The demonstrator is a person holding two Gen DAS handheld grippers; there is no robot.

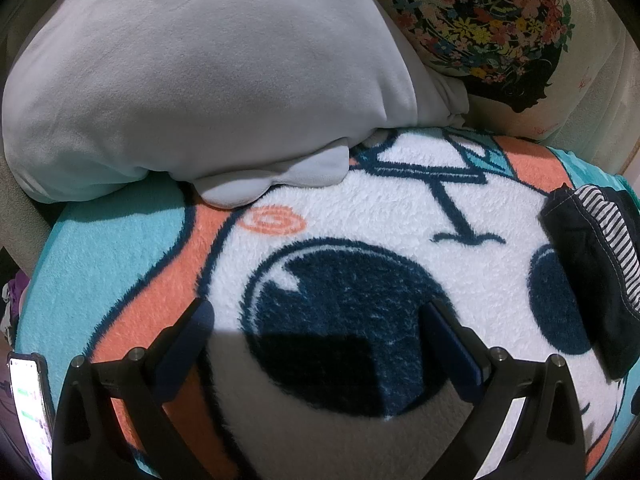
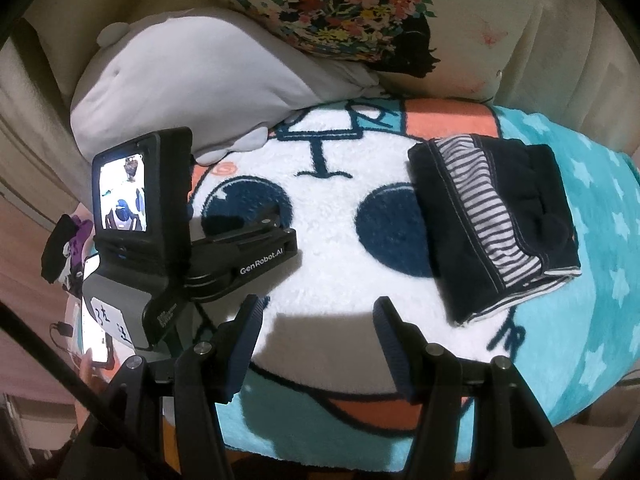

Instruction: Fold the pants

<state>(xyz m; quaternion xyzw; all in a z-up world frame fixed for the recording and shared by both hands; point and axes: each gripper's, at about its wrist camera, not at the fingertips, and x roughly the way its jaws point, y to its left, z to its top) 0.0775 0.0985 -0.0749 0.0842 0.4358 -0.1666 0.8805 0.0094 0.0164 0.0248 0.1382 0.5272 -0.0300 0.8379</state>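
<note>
Dark navy pants [image 2: 492, 224] with a striped lining lie folded into a compact rectangle on the right side of a fluffy cartoon blanket [image 2: 328, 280]. In the left wrist view the pants [image 1: 592, 264] show at the right edge. My right gripper [image 2: 318, 312] hovers open over the blanket, to the lower left of the pants, with nothing between its fingers. My left gripper [image 1: 320, 312] stands open above a dark blue eye patch of the blanket, well left of the pants. In the right wrist view the left gripper body [image 2: 192, 248] with its small screen lies low at the left.
A large grey plush cushion [image 1: 192, 80] rests at the back left of the blanket. A floral pillow [image 1: 488, 32] leans behind it. A lit phone [image 1: 32, 408] lies at the blanket's left edge. Beige sofa upholstery surrounds the blanket.
</note>
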